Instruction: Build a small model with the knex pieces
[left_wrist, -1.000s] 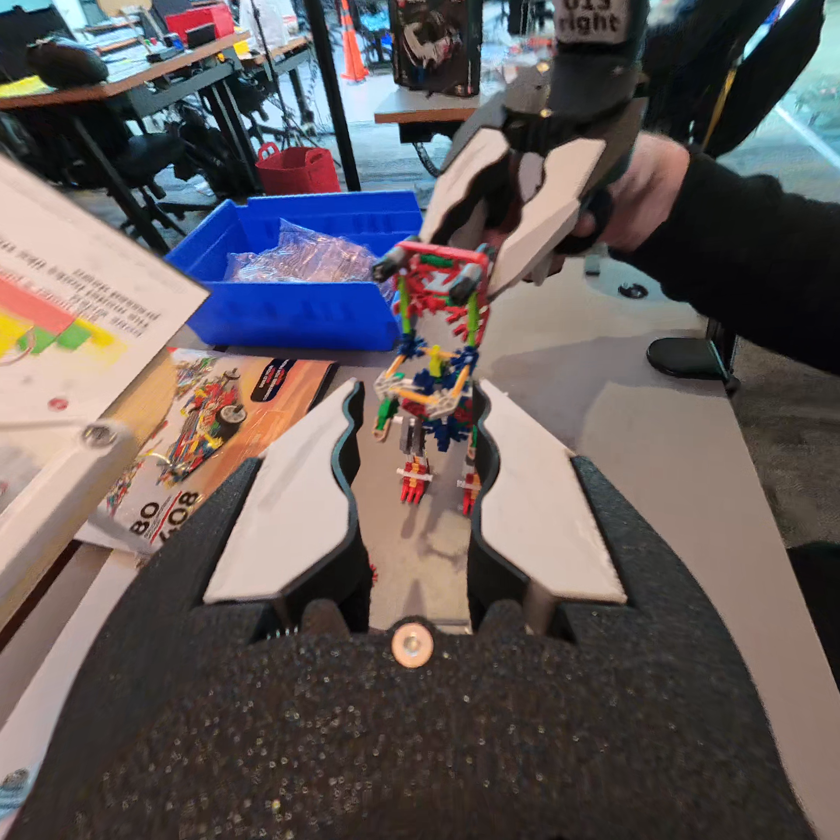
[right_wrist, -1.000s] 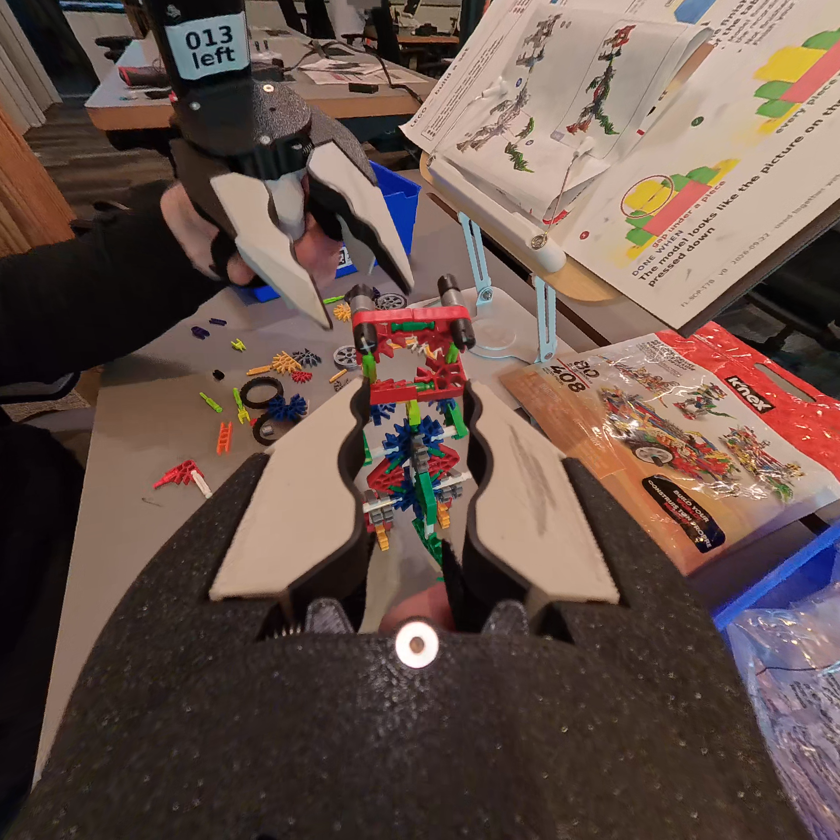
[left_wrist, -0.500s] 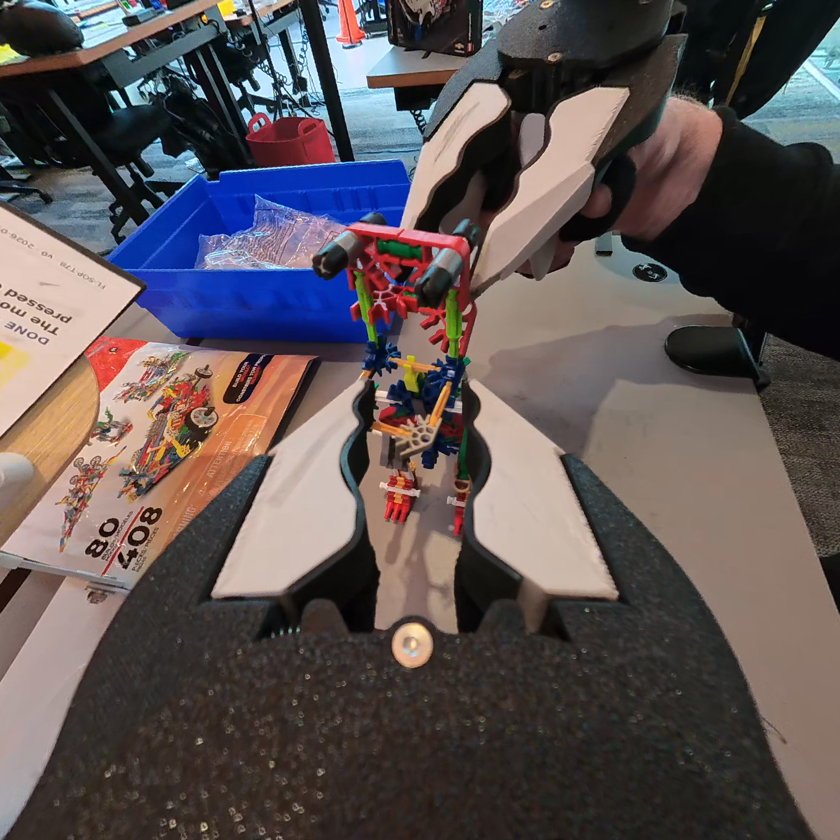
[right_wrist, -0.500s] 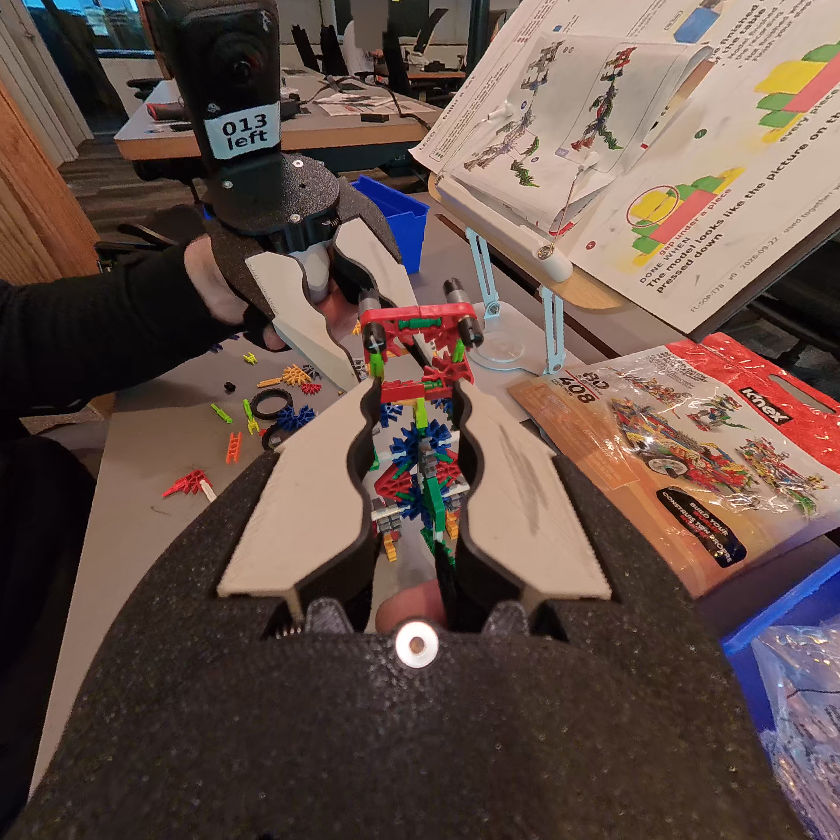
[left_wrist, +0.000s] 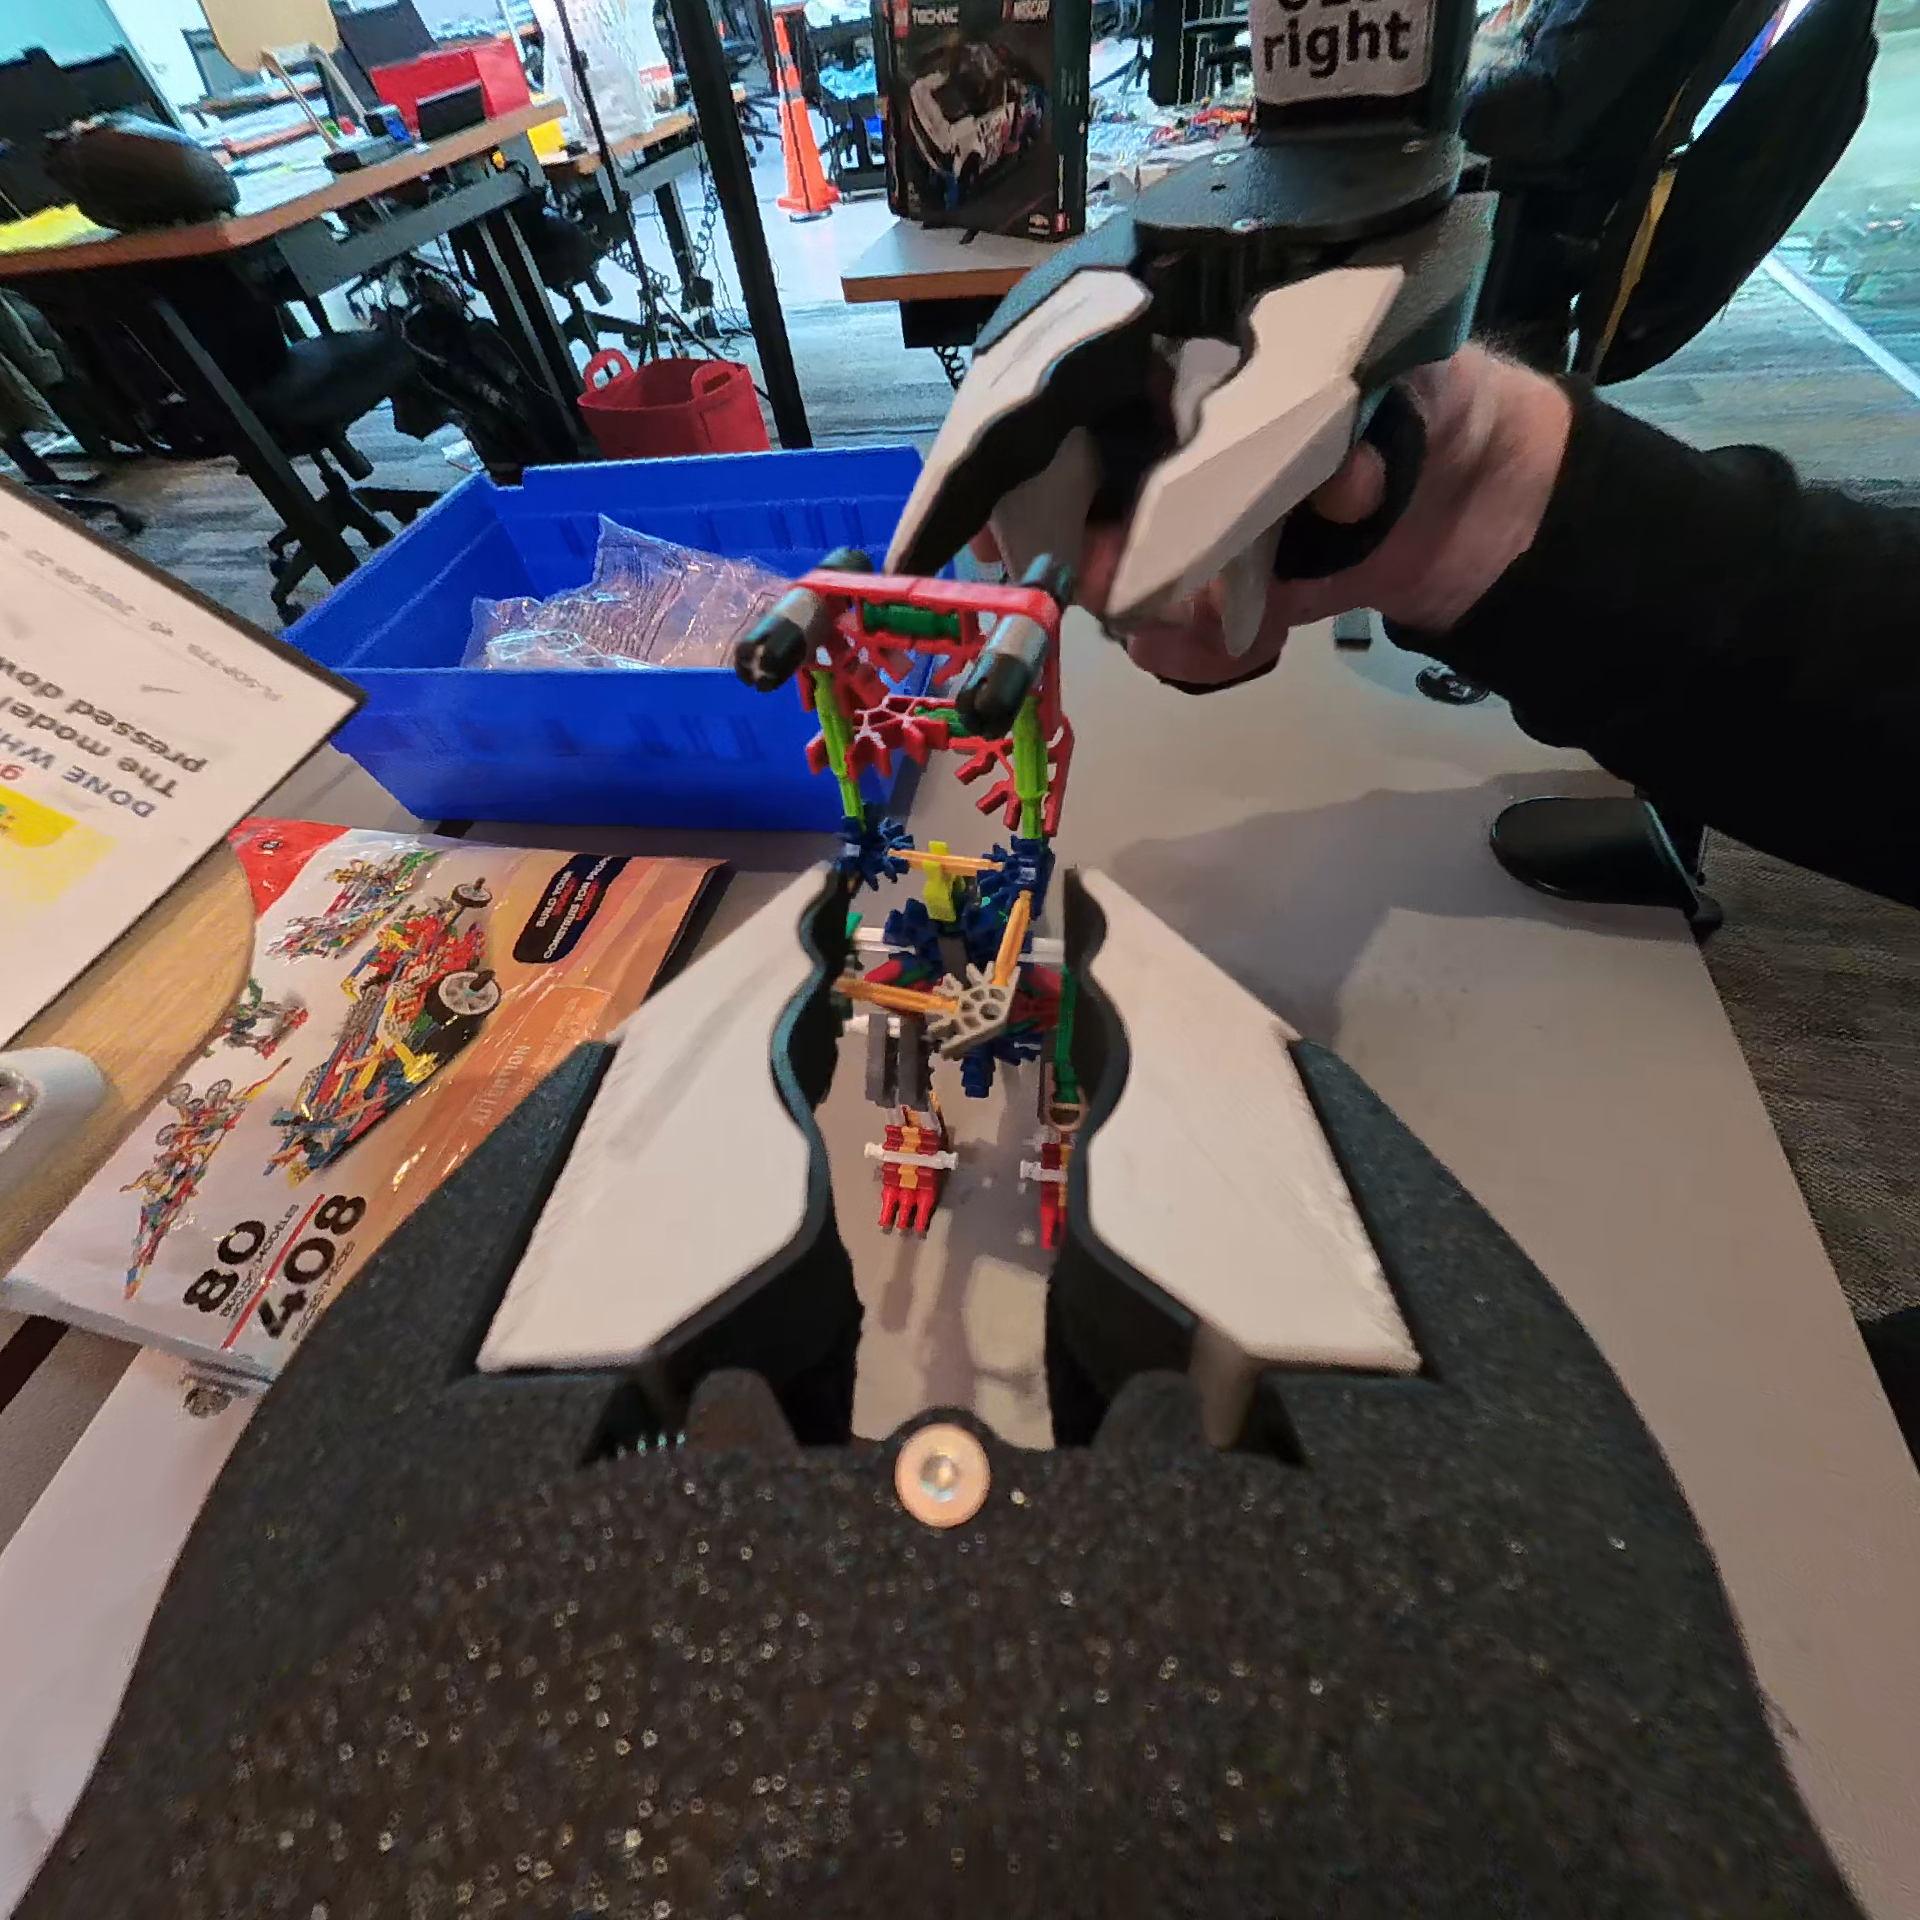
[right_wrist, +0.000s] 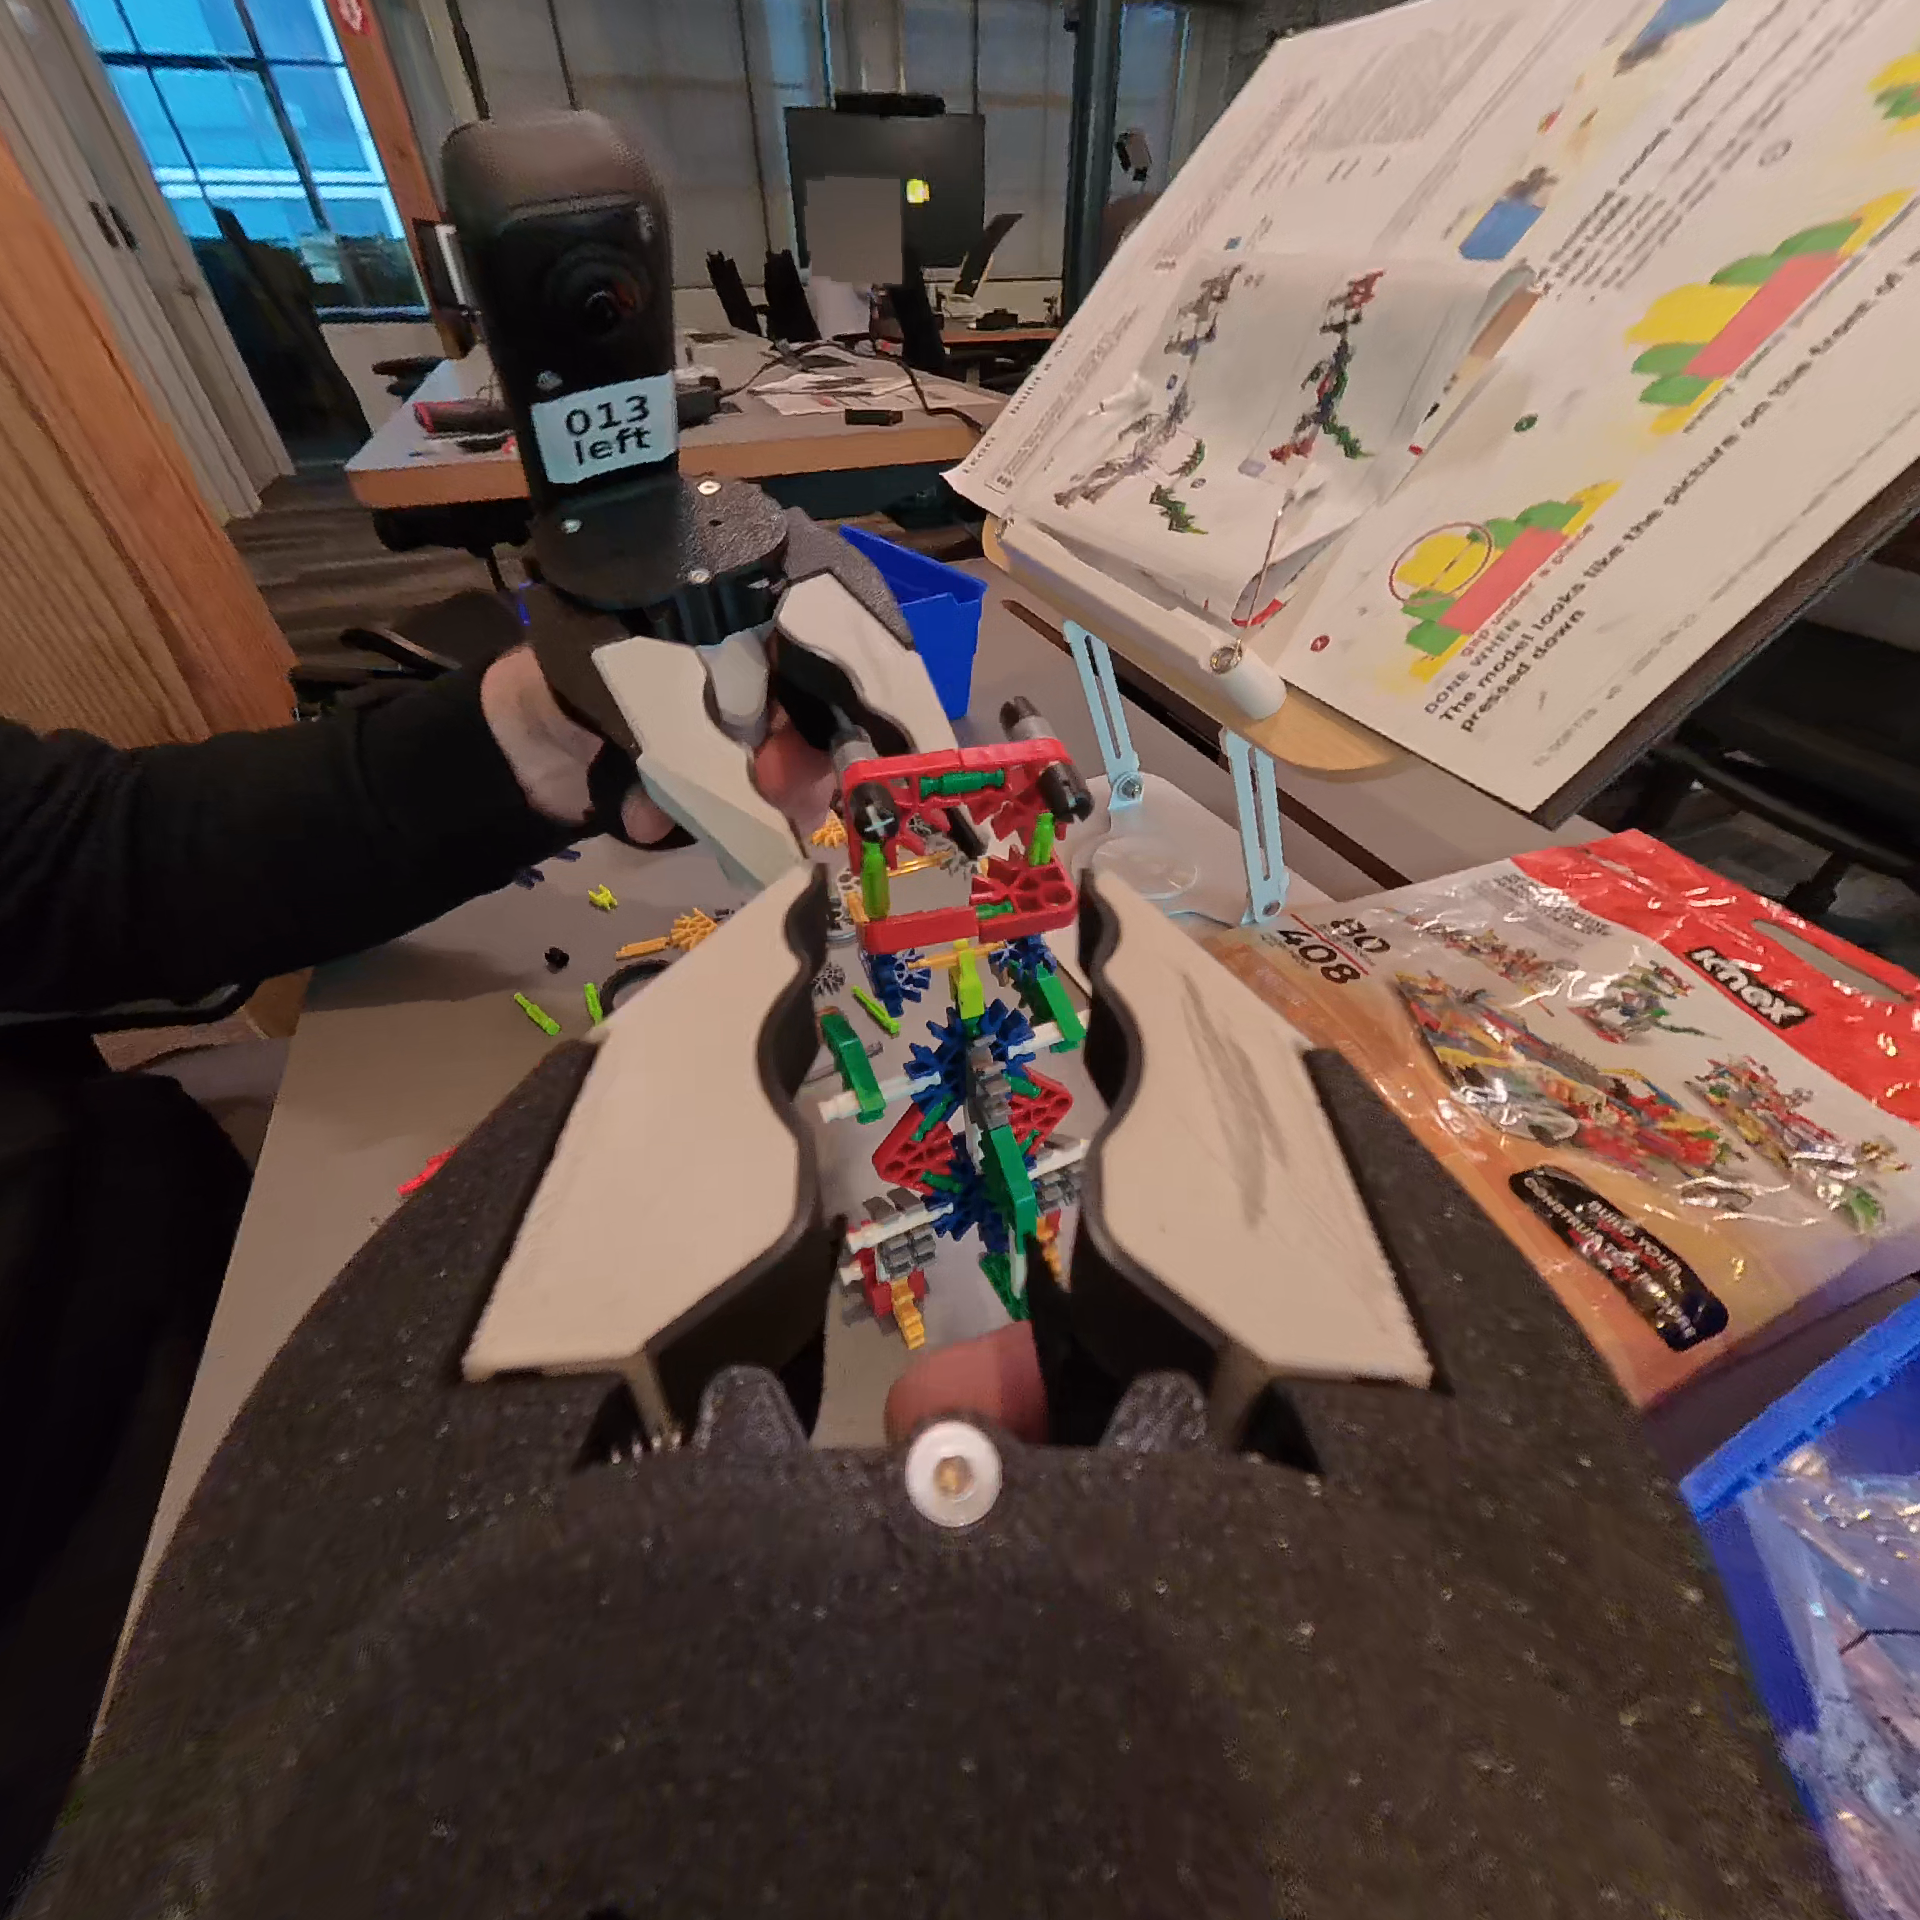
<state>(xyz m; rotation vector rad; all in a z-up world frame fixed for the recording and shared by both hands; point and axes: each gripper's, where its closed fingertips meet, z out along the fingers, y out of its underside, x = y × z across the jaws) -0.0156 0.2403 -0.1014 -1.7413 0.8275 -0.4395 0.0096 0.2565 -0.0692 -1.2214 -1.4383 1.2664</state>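
Note:
A colourful rod-and-connector toy figure (left_wrist: 940, 935) with a red frame head stands upright on the grey table (left_wrist: 1455, 1091). My left gripper (left_wrist: 951, 899) is shut on the figure's blue and yellow middle, one finger on each side. My right gripper (right_wrist: 956, 894) has its jaws open around the red head (right_wrist: 961, 831), with small gaps at both sides. In the left wrist view the right gripper (left_wrist: 1013, 587) hangs just above and behind the head. In the right wrist view the left gripper's fingers (right_wrist: 717, 758) reach in from the far left.
A blue bin (left_wrist: 582, 727) with clear bags stands behind the figure. A printed parts bag (left_wrist: 395, 1018) lies left of it. An instruction sheet on a tilted stand (right_wrist: 1455, 416) rises at the right. Loose small pieces (right_wrist: 665, 935) lie beyond the figure. The table's edge (left_wrist: 1766, 1143) runs close on the right. Tip to tip, the grippers are about 5 centimeters apart.
My left jaws have narrowed onto the figure's middle. My right jaws have widened and lifted slightly off the red head. The figure has stayed upright.

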